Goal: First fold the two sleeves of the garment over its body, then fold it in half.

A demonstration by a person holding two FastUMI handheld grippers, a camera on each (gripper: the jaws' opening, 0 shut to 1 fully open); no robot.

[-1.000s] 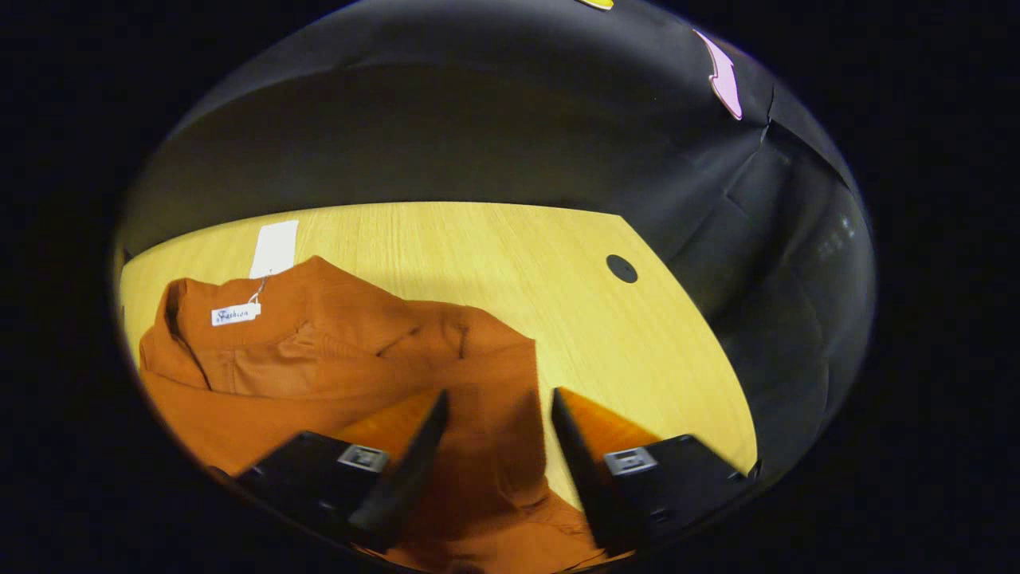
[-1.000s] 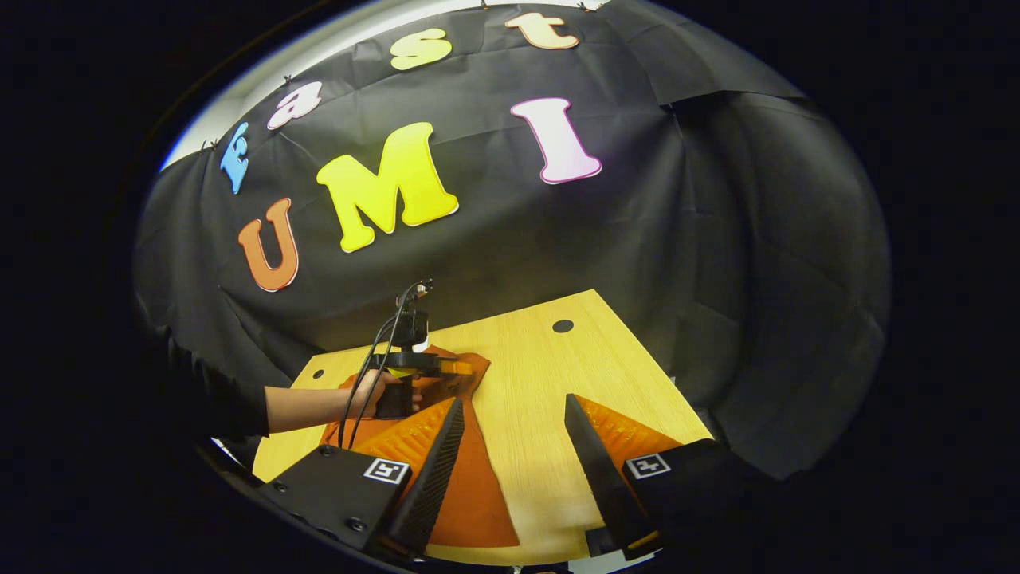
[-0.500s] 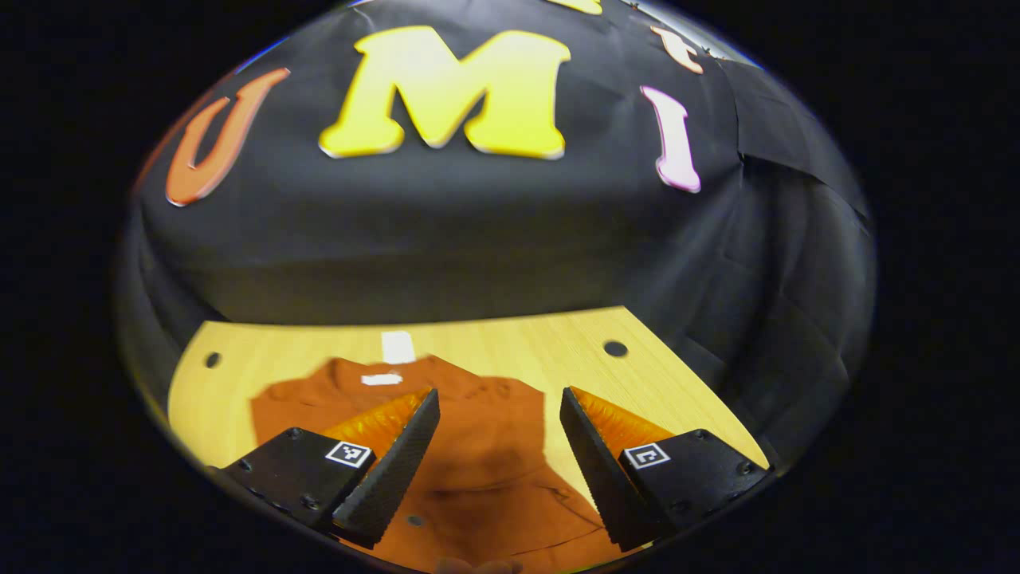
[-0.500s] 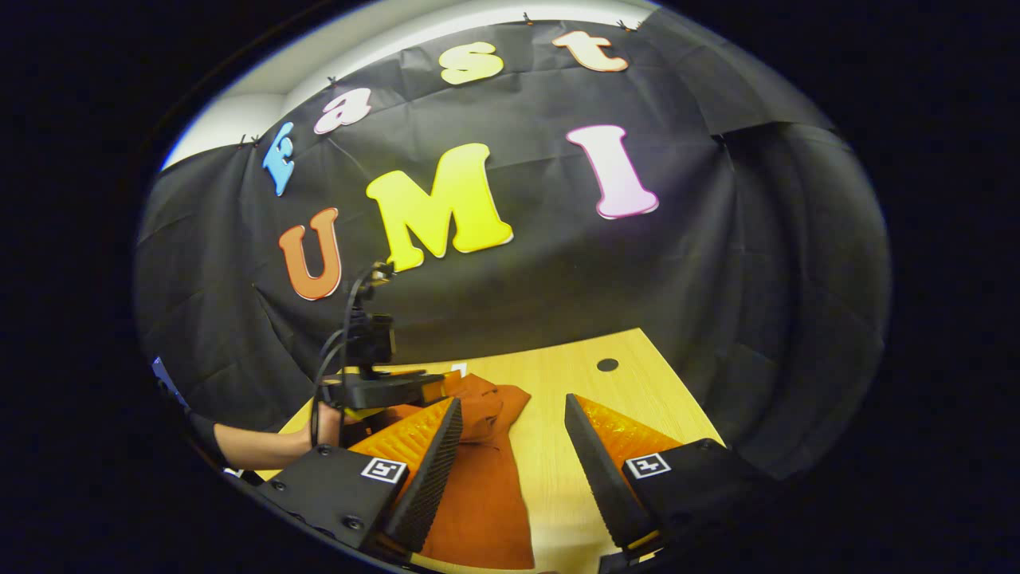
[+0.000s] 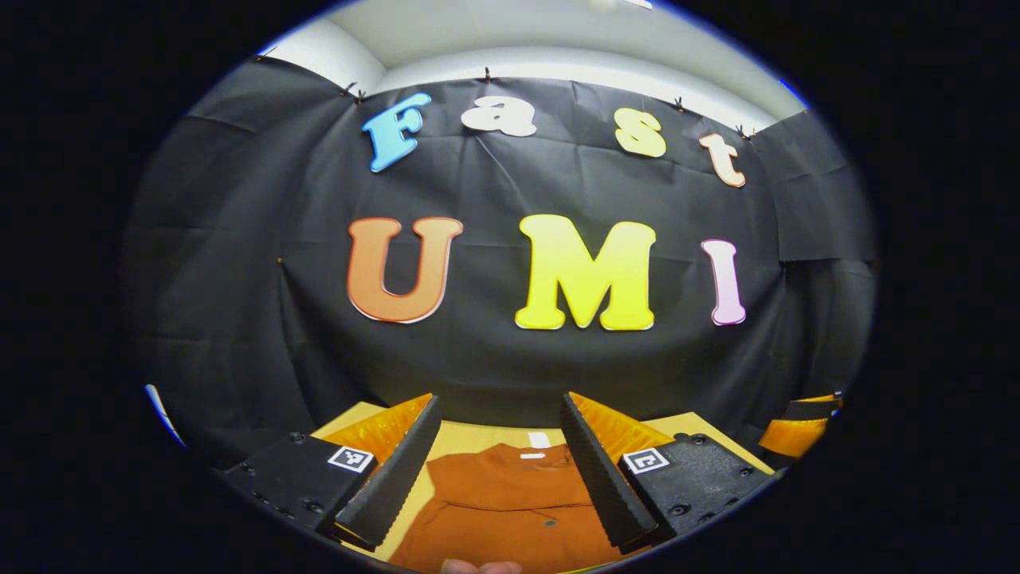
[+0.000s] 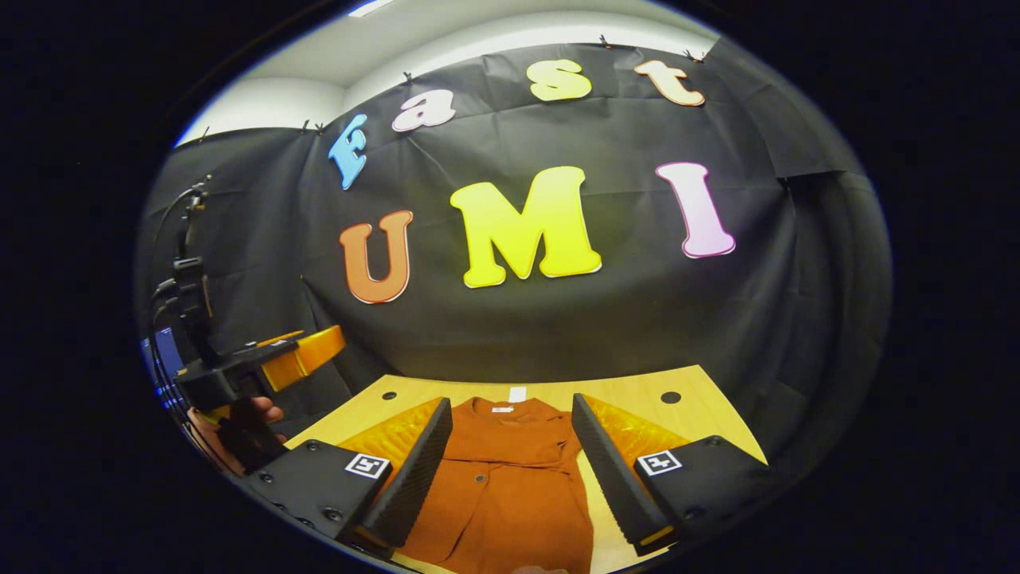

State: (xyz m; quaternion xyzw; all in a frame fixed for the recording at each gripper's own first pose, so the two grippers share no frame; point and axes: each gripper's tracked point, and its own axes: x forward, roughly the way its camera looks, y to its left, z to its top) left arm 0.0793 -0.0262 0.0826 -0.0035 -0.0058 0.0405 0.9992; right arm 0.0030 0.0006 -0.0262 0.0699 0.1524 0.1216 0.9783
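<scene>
Left gripper view: left tongs [image 5: 498,470] are hanging wide apart above the bench [image 5: 478,437], gripping nothing. Between the fingers the rust-orange shirt [image 5: 510,510] is lying flat on the bench, collar end pointing at the booth's back wall, a white tag [image 5: 539,440] lying just past the collar. Right edge is catching part of the other tongs [image 5: 801,426].

Right gripper view: right tongs [image 6: 510,470] are also gaping wide and empty, hovering over the shirt [image 6: 506,486] (sleeves are looking folded in, hard to be sure). Left tongs [image 6: 263,371] are showing at far left, raised off the bench [image 6: 637,399], a hand [image 6: 239,422] gripping the handle.
</scene>
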